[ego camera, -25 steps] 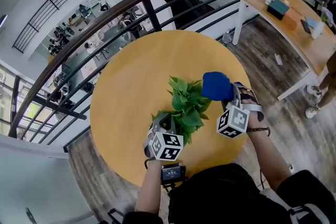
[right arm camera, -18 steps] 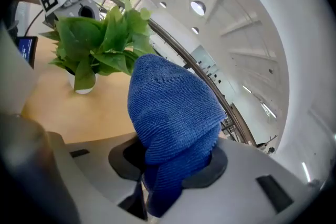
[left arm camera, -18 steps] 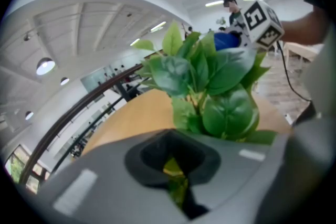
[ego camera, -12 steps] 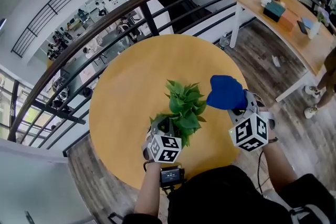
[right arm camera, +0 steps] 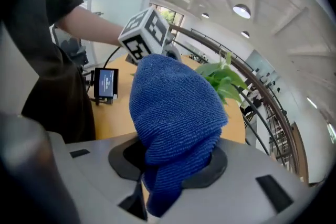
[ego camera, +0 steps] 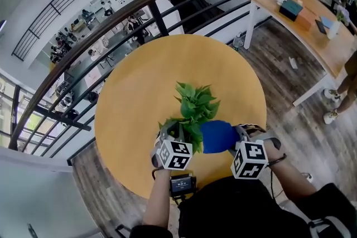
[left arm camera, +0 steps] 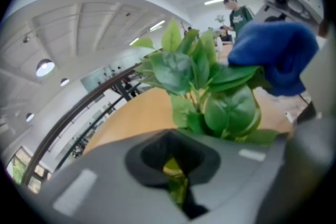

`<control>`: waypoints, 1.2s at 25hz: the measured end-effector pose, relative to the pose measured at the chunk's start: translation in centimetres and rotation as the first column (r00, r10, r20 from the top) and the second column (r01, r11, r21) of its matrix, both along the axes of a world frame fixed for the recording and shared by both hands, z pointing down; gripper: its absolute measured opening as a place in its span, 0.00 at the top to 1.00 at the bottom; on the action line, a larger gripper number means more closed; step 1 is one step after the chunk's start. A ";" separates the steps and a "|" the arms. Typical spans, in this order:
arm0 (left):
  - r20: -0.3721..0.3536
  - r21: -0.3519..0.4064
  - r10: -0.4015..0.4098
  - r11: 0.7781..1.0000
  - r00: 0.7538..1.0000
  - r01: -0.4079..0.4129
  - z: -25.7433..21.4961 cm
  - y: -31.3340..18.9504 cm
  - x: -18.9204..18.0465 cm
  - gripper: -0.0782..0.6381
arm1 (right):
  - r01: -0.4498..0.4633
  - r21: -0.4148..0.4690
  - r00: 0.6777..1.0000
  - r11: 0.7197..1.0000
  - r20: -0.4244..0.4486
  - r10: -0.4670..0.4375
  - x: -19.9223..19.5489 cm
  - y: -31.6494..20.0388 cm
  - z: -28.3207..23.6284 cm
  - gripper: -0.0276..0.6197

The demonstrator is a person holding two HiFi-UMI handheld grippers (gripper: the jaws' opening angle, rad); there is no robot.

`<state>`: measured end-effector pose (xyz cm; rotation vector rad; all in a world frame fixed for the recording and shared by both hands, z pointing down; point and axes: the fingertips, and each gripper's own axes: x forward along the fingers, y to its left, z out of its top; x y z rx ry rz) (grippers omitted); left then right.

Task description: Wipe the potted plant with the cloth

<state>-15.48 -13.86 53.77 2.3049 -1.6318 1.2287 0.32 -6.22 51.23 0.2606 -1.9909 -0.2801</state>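
The potted plant [ego camera: 194, 105] has green leaves and stands near the front of the round wooden table [ego camera: 139, 75]; its pot is hidden under the foliage. My left gripper [ego camera: 177, 131] is at the plant's near left side, shut on a leaf [left arm camera: 175, 182] low on the plant [left arm camera: 202, 86]. My right gripper [ego camera: 234, 141] is shut on a bunched blue cloth [ego camera: 217, 136]. The cloth [right arm camera: 176, 113] lies against the plant's near right leaves [right arm camera: 223, 78], close beside the left gripper's marker cube [right arm camera: 147, 34]. From the left gripper view the cloth [left arm camera: 275, 55] rests on the upper right leaves.
A dark curved railing [ego camera: 150, 5] runs behind the table, with a drop to a lower floor beyond. A long wooden desk [ego camera: 312, 19] with several items stands at the far right. A small screen device [ego camera: 182, 184] sits on my left wrist. A person's shoes [ego camera: 333, 106] show at the right edge.
My right gripper has swung the blue cloth from the plant's far right side round to its near side, next to the left gripper. The left gripper has kept still on the leaf.
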 end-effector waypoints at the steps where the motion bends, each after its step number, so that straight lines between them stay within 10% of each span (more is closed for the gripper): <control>1: 0.000 -0.001 0.000 1.000 1.000 0.000 0.0 0.0 0.0 0.89 | -0.001 -0.015 0.999 1.000 -0.033 0.000 0.5 0.2 1.0 0.73; 11: 0.002 0.002 0.001 1.000 1.000 -0.001 0.1 -0.4 -0.2 0.89 | -0.110 -0.154 0.984 0.982 -0.157 0.086 6.2 1.2 5.4 0.73; 20: 0.000 -0.005 0.005 1.000 1.000 -0.005 0.1 -0.1 -0.3 0.89 | -0.078 -0.026 0.982 0.997 0.171 0.081 2.8 -2.0 -8.1 0.73; 30: 0.001 -0.014 0.006 1.000 1.000 -0.006 0.3 0.0 -0.3 0.89 | 0.032 -0.116 0.998 0.993 -0.048 -0.037 -0.1 0.3 0.0 0.73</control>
